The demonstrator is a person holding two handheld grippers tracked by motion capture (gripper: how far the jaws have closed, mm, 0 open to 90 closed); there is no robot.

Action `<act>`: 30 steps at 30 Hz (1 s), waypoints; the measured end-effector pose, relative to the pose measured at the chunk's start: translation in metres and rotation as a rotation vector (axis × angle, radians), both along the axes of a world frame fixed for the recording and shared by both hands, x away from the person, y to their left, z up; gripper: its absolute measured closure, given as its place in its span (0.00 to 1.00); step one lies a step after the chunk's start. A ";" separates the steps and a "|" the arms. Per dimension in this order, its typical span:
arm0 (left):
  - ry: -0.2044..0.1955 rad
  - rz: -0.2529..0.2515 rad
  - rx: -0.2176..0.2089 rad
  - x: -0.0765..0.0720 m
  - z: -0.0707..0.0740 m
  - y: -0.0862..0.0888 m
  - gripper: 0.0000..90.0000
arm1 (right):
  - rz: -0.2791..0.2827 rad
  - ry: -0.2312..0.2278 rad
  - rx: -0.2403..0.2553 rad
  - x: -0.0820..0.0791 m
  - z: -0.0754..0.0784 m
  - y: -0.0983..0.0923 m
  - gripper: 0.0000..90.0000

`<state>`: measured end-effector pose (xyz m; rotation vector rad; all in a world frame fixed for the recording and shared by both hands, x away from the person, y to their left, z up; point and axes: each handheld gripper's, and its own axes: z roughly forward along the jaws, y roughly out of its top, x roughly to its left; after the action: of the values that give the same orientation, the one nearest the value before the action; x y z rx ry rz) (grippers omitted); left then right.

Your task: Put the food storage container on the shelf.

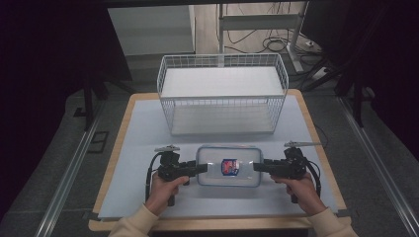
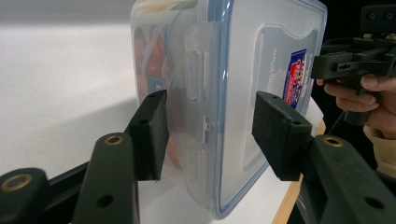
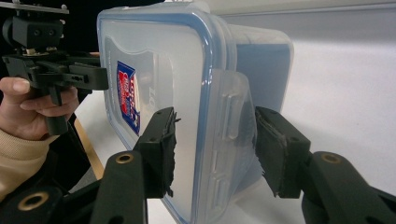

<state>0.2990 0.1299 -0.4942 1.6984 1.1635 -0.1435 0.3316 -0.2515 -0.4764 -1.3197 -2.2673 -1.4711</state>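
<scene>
A clear plastic container (image 1: 229,165) with a blue-rimmed lid and a red and blue label lies lid up on the white mat, in front of the basket. My left gripper (image 1: 202,168) grips its left end, and in the left gripper view the two black pads (image 2: 149,130) press on the container (image 2: 243,70), one on the lid and one on the underside, either side of the side clip. My right gripper (image 1: 257,167) grips the opposite end. In the right gripper view its pads (image 3: 161,149) clamp the container (image 3: 187,70) at the clip there.
A white wire basket (image 1: 222,111) stands behind the container at the back of the table. The white mat (image 1: 143,128) covers a wooden tabletop. Dark floor and metal rails run along both sides. Cables lie on the floor beyond the basket.
</scene>
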 end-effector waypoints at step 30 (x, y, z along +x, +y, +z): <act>-0.098 0.000 -0.012 0.008 0.044 0.006 0.53 | -0.005 -0.125 0.004 0.005 0.050 0.006 0.56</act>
<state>0.3069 0.1359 -0.4505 1.6760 1.0881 -0.0660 0.3367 -0.2454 -0.4268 -1.2670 -2.3355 -1.6014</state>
